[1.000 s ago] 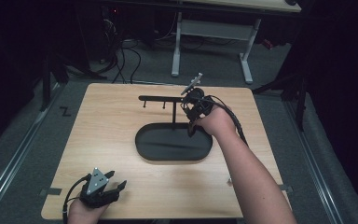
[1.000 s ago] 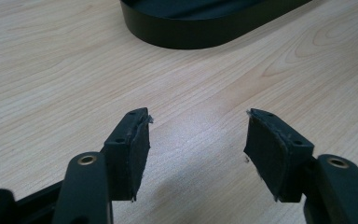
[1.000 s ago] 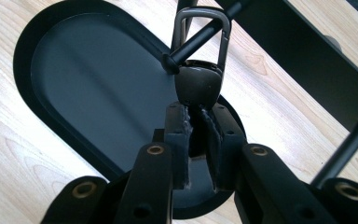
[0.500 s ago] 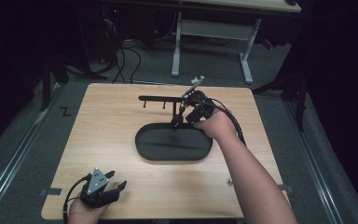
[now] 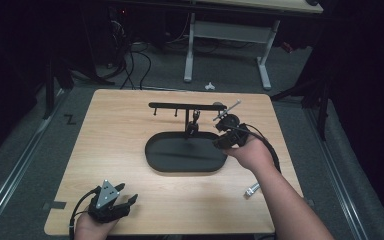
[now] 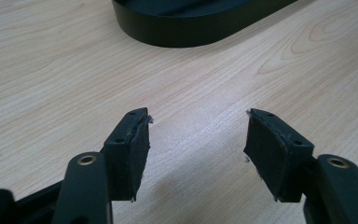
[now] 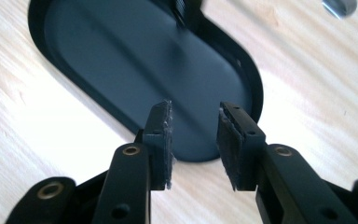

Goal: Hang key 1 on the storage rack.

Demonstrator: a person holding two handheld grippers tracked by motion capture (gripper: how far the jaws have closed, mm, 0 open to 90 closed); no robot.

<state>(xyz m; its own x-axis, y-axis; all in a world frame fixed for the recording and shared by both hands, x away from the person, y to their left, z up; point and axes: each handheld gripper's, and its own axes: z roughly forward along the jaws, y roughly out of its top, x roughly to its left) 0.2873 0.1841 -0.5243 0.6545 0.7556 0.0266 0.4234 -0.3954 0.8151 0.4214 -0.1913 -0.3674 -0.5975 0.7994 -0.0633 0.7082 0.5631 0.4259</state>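
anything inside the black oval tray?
The black oval tray holds only the stand's upright post, rising from its far edge. The right gripper hangs over its right end, hiding that rim.

The stand's oval base (image 6: 200, 21) is cut off by the left gripper view's top edge – its post (image 7: 186, 11) (blurred) likewise in the right gripper view. Small silver part (image 5: 252, 190) – unidentifiable.

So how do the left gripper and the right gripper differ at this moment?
The left gripper has its jaws spread wide; the right gripper has them closer together. The left one is low over the bare light wooden table; the right one is above the black oval tray. Both hold nothing.
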